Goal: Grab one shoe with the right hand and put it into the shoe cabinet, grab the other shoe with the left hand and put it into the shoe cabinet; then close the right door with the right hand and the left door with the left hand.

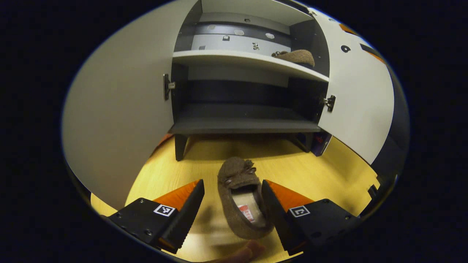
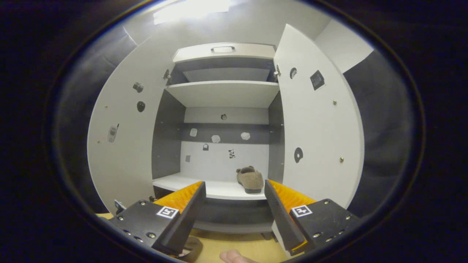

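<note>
Lying on the floor before the cabinet, a shoe sits between the left gripper's open jaws, its heel blurred. Right gripper gapes empty before the cabinet's shelved shoe.

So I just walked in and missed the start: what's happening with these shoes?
A person is putting shoes away with two handheld grippers. One shoe already sits on the cabinet's white shelf. The left gripper is open, its fingers either side of the other shoe on the wooden floor. The right gripper is open. Both doors are open.
</note>
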